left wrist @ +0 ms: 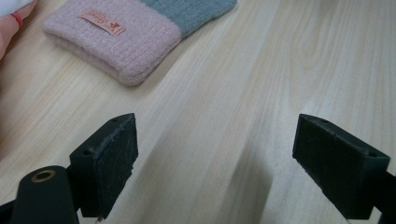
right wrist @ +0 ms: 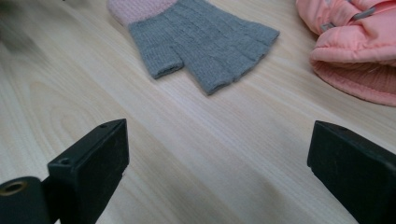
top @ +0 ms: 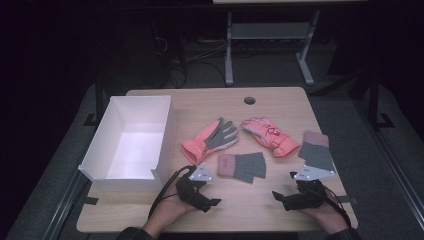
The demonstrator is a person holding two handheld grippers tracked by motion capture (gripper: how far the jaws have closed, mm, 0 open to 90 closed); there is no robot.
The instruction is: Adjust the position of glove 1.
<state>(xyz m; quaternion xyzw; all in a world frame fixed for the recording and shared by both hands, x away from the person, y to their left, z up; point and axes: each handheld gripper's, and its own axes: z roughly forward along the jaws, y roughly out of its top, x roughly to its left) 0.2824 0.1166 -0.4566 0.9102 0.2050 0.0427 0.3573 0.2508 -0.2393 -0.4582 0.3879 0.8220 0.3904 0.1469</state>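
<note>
Both grippers sit low in the high view, side by side near the bottom edge of the wooden table. The left gripper is at lower centre-left, cradled in the person's left hand; the right gripper is at lower right, held by the right hand. In the left gripper view the two black jaws stand wide apart over bare wood, nothing between them. Same story in the right gripper view: jaws spread, only table grain in the gap.

Now the gloves. The knitted fingerless glove, pink cuff and grey body, lies flat at the centre of the high view, just above and between the two grippers, touching neither. The left gripper view catches its pink cuff at the upper left, with a small label on it; the right gripper view shows its grey fingers at the top centre.

A second knitted glove lies at the right of the high view, just above the right gripper. Two pink padded gloves rest higher up: one palm-up with a grey palm, one pink-backed to its right. The white box stands open at the left of the frame, close beside the left gripper.
</note>
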